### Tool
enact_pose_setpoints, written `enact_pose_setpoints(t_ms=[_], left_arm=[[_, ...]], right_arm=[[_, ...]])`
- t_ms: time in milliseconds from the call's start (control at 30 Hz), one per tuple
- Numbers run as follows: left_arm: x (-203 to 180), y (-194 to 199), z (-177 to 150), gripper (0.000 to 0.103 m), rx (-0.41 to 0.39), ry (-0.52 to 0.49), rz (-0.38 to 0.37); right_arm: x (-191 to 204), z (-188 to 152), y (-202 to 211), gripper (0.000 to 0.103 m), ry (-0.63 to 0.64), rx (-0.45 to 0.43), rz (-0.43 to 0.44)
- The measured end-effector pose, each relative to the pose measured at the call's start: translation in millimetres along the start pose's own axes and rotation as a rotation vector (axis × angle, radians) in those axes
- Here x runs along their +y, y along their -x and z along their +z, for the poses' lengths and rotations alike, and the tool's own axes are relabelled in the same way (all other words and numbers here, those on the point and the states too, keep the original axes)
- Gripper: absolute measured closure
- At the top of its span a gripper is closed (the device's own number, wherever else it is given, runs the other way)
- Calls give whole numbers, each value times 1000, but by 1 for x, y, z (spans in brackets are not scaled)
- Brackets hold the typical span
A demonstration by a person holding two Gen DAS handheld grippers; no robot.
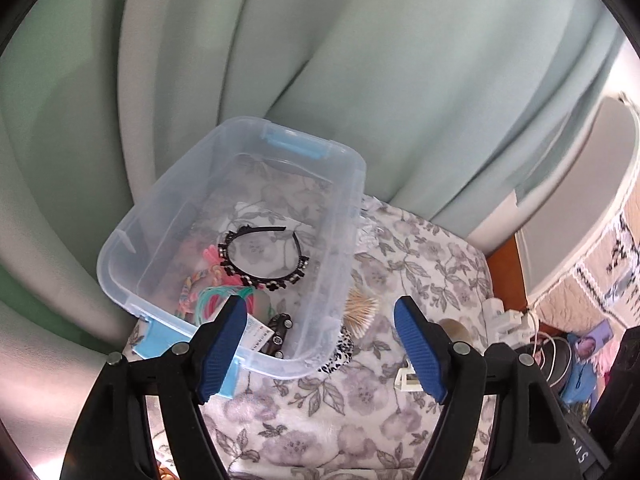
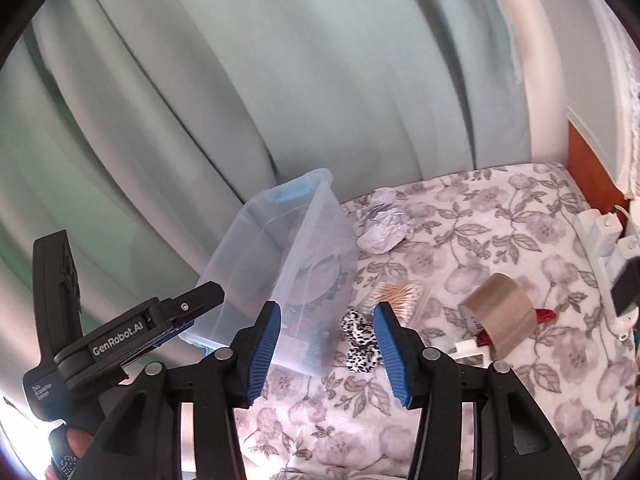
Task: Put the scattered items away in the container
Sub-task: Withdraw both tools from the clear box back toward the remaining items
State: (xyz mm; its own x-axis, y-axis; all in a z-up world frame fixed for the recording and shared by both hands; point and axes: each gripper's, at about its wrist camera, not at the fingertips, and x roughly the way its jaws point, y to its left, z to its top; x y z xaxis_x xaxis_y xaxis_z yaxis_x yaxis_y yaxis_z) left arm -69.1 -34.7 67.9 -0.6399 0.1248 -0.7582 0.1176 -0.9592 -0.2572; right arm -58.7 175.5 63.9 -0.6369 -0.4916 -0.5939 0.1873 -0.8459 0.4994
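A clear plastic container [image 1: 340,208] with blue latches sits on a floral cloth; it also shows in the right wrist view [image 2: 316,216]. Inside lie a black beaded headband [image 1: 260,264], coloured hair ties [image 1: 216,300] and a black strap [image 1: 280,332]. My left gripper [image 1: 320,348] is open and empty above the container's near right corner. My right gripper [image 2: 326,352] is open and empty, just before a leopard-print scrunchie [image 2: 360,344]. A bag of cotton swabs [image 2: 400,296], a crumpled paper [image 2: 382,228] and a brown tape roll [image 2: 500,312] lie on the cloth.
Green curtains [image 2: 280,80] hang behind the container. A white power strip [image 2: 600,236] lies at the cloth's right edge. A small white clip [image 2: 472,350] and a red item [image 2: 544,316] lie by the tape. The left gripper's body [image 2: 120,336] shows at lower left.
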Motion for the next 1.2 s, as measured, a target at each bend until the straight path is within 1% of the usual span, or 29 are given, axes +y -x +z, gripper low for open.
enact_pose_setpoints(t_ms=[133,200,300,367,433,500,600,733,867,900,967,1100,1200], left_arm=[[-31,-17,-10,26,96,-60,-85],[-47,-24,-17,26,130,-97,-128],[-64,-34,-27,27,157,-129,-178],[-69,-40,-33,29,168,-116,-215],[-72,-48,-40,30,173,-115,-216],[-74,-57,-46,31,175,-120,-190],[-73,-72,-56,31,191,-135,-132],[-74,-88,-67,31,192,-193,-16],[-70,-106,-76,32,209,-221,91],[-70,-110,-78,33,211,-228,113],[-69,-119,-81,37,218,-243,146],[-66,-136,-86,37,233,-273,204],[-61,-148,-84,37,238,-274,240]], right_arm=[[-40,-4,17,51,-98,-43,-41],[-60,-8,24,51,-137,-59,-66],[-85,-17,33,50,-175,-68,-108],[-102,-23,35,50,-206,-63,-131],[-117,-29,35,51,-233,-51,-147],[-130,-34,32,51,-255,-32,-160],[-142,-43,23,51,-273,0,-164],[-145,-52,8,51,-258,52,-157],[-148,-60,-12,51,-259,103,-149],[-149,-62,-17,51,-260,114,-147],[-150,-67,-26,51,-258,138,-141],[-150,-75,-45,51,-246,184,-119],[-152,-77,-59,50,-238,218,-104]])
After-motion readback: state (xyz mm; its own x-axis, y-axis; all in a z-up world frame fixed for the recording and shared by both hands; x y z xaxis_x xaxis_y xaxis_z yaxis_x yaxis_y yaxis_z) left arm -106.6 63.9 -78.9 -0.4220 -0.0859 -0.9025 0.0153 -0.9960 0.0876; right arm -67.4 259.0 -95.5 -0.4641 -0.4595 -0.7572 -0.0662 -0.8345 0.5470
